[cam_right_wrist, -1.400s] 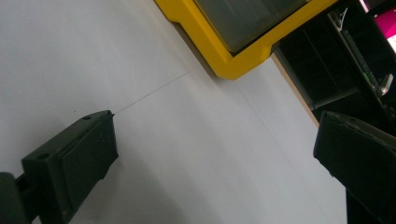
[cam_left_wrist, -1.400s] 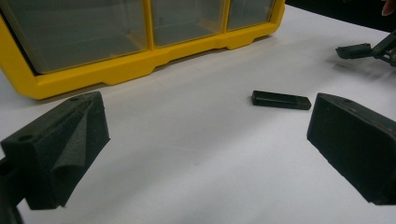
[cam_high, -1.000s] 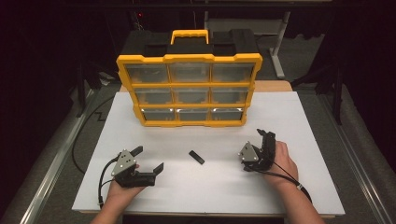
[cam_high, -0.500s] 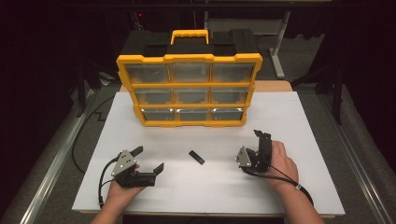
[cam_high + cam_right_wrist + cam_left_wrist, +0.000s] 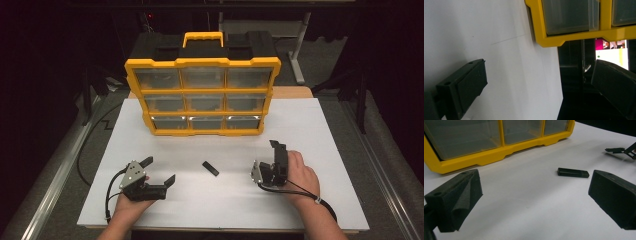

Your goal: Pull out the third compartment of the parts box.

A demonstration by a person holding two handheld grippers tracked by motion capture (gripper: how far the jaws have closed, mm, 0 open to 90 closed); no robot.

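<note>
A yellow organiser (image 5: 202, 95) with clear drawers stands upright at the back of the white table (image 5: 320, 130). A small black stick (image 5: 210, 168) lies flat on the table in front of it, between my two grippers. My left gripper (image 5: 160, 170) rests near the front left, open and empty; its view shows the stick (image 5: 573, 172) ahead and right of its jaws (image 5: 534, 202). My right gripper (image 5: 272, 156) is rolled on its side to the right of the stick, open and empty. Its view (image 5: 536, 85) looks at the organiser's lower corner (image 5: 541, 30) and the table's edge.
The organiser's bottom drawers (image 5: 464, 135) look empty through their fronts. Cables trail from both grippers toward the front edge. Metal rails (image 5: 55, 180) run along both sides of the table. A lit screen (image 5: 614, 52) glows in the dark beyond the table.
My right gripper has drifted a little toward the front edge and the stick. The left gripper and the stick have stayed where they were.
</note>
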